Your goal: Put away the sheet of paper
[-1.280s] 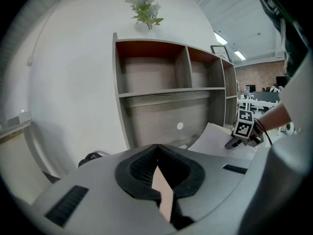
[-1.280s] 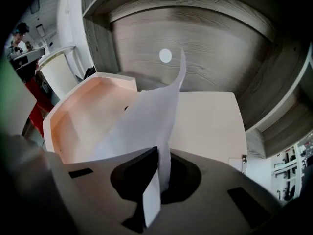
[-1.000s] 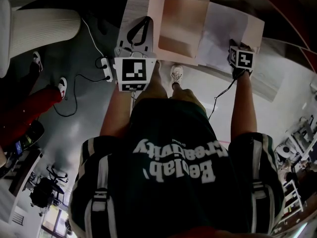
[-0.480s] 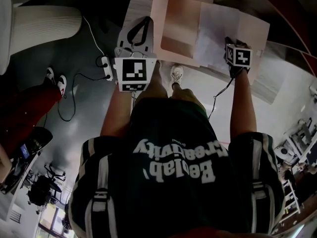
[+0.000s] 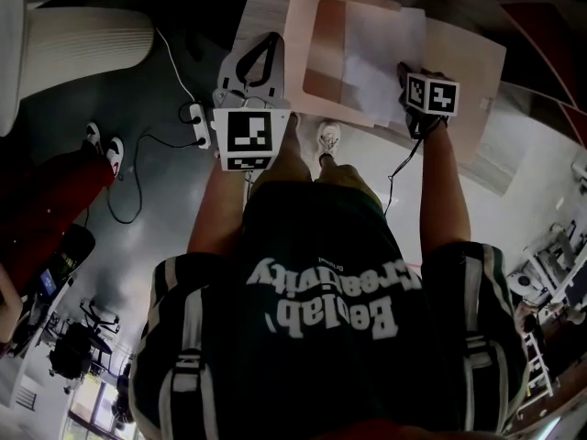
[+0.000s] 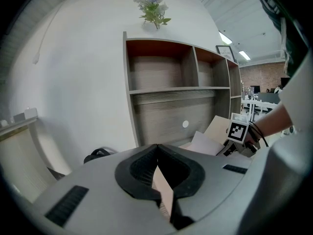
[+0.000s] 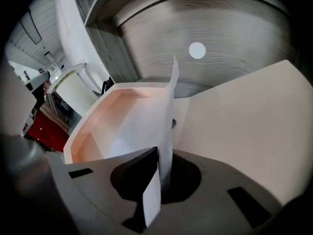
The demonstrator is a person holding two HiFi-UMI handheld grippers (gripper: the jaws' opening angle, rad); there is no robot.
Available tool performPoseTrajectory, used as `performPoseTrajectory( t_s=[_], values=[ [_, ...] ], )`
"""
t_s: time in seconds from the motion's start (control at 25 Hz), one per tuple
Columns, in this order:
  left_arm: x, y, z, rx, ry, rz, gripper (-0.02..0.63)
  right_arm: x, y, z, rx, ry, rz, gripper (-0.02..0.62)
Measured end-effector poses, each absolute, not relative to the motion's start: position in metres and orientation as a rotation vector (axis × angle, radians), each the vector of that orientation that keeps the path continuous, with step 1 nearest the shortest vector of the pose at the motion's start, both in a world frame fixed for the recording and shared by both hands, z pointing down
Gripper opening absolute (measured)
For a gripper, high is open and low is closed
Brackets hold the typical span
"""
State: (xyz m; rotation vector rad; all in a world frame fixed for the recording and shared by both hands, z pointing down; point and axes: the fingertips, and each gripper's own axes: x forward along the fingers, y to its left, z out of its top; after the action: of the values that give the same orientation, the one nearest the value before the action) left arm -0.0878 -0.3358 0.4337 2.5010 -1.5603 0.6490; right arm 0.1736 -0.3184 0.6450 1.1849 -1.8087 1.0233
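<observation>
A peach box (image 5: 298, 26) lies on the desk with its lid (image 5: 472, 71) folded out to the right. My right gripper (image 5: 410, 81) is shut on a white sheet of paper (image 5: 381, 58), which now hangs over the box's tray. In the right gripper view the sheet (image 7: 142, 126) stands up from the shut jaws (image 7: 164, 165) above the tray (image 7: 105, 111). My left gripper (image 5: 266, 49) sits at the box's left side. In its own view the jaws (image 6: 157, 153) are shut on a thin peach edge of the box (image 6: 165, 192).
A wooden shelf unit (image 6: 176, 87) with a plant (image 6: 152, 9) on top rises behind the desk (image 5: 252, 7). On the floor at left lie a power strip and cable (image 5: 194, 117), beside a white chair (image 5: 83, 49). A person in red (image 5: 46, 209) is at far left.
My right gripper has carried the sheet leftward, from over the lid to over the box's tray. The left gripper has stayed in place.
</observation>
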Motion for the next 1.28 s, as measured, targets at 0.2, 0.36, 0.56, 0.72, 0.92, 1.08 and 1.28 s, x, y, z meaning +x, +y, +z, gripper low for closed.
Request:
performPoseTrajectory(
  t_s=[0.2, 0.36, 0.56, 0.72, 0.92, 1.08, 1.28],
  values=[
    [-0.093, -0.333, 0.432, 2.491, -1.570, 0.641, 0.018, 0.158, -0.316, 0.648, 1.177, -1.825, 1.094, 0.034],
    [-0.097, -0.333, 0.433, 2.484, -1.575, 0.643, 0.019, 0.143, -0.313, 0.653, 1.165, -1.833, 1.174, 0.034],
    [-0.104, -0.334, 0.432, 2.478, -1.574, 0.642, 0.019, 0.127, -0.311, 0.658, 1.151, -1.830, 1.235, 0.034],
    [-0.105, -0.334, 0.432, 2.478, -1.573, 0.642, 0.019, 0.118, -0.312, 0.658, 1.140, -1.837, 1.242, 0.035],
    [-0.105, -0.334, 0.433, 2.479, -1.568, 0.640, 0.018, 0.108, -0.314, 0.659, 1.124, -1.846, 1.253, 0.035],
    [-0.109, -0.335, 0.432, 2.477, -1.568, 0.642, 0.019, 0.095, -0.315, 0.658, 1.099, -1.855, 1.264, 0.035],
    [-0.112, -0.335, 0.433, 2.473, -1.574, 0.643, 0.018, 0.082, -0.316, 0.660, 1.057, -1.866, 1.243, 0.035]
  ],
)
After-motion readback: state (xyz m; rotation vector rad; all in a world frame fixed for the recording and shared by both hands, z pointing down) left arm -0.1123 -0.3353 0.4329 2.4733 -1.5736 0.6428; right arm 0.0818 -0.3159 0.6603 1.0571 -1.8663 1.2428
